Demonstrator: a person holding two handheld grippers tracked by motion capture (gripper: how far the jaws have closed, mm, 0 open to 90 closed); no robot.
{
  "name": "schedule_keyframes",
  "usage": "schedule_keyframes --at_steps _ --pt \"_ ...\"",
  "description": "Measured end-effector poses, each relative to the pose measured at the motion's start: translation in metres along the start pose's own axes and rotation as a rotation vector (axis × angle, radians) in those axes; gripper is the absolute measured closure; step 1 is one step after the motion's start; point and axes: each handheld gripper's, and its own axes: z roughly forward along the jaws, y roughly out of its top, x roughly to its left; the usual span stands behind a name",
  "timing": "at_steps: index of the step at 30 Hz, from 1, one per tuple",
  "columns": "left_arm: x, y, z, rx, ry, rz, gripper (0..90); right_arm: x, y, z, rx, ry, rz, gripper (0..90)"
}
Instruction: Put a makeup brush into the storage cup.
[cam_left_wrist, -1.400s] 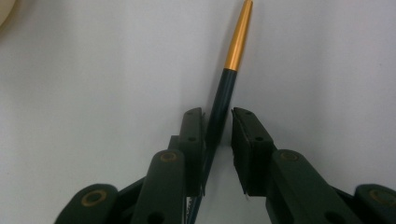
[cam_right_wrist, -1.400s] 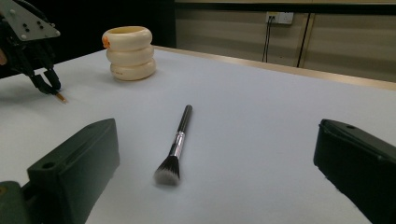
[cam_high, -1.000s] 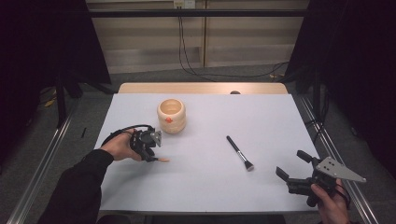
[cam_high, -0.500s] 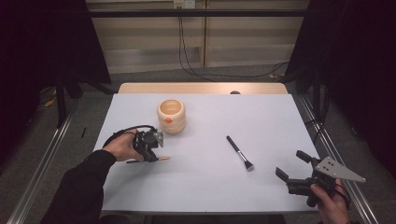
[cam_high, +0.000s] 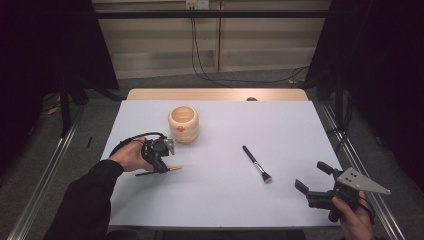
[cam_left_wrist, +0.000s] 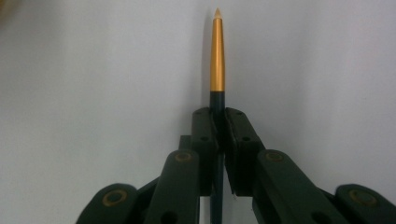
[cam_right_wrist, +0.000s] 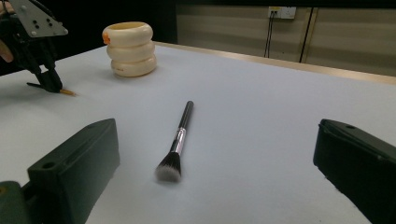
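A thin brush (cam_left_wrist: 217, 56) with a dark handle and a gold ferrule lies on the white table (cam_high: 225, 200) at the left. My left gripper (cam_left_wrist: 218, 114) is shut on its handle, and the gold tip sticks out past the jaws. From above, the left gripper (cam_high: 162, 167) points down at the table with the thin brush (cam_high: 172, 169) under it. A black makeup brush (cam_high: 256, 163) lies loose in the middle, bristles toward me. My right gripper (cam_high: 313, 176) stands open at the front right, with the makeup brush (cam_right_wrist: 180, 135) ahead of its jaws.
A cream ribbed holder (cam_high: 183, 123) with an orange mark stands upright behind the left gripper, and also shows at the far left as the holder (cam_right_wrist: 129, 49). A wooden strip (cam_high: 215, 94) edges the table's far side. Cables hang down the back wall.
The left gripper has settled a little lower over the thin brush, whose dark handle now shows to its left. The right gripper and the makeup brush have not moved.
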Motion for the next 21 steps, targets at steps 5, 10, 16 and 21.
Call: schedule_keyframes --at_steps 5,10,16,21 --pt "0.001 0.000 -0.001 0.006 -0.021 -0.024 83.4 0.000 0.000 0.000 0.003 0.001 0.006 0.0" --pt "0.000 0.000 -0.004 -0.009 -0.021 -0.040 83.4 0.000 0.000 0.000 0.003 -0.001 0.004 0.0" --pt "0.000 -0.002 -0.013 -0.059 -0.030 -0.093 83.4 0.000 0.000 0.000 0.003 -0.001 0.006 0.0" --pt "-0.001 -0.003 -0.020 -0.122 -0.024 -0.119 83.4 -0.001 0.000 -0.001 0.003 -0.001 0.010 0.0"
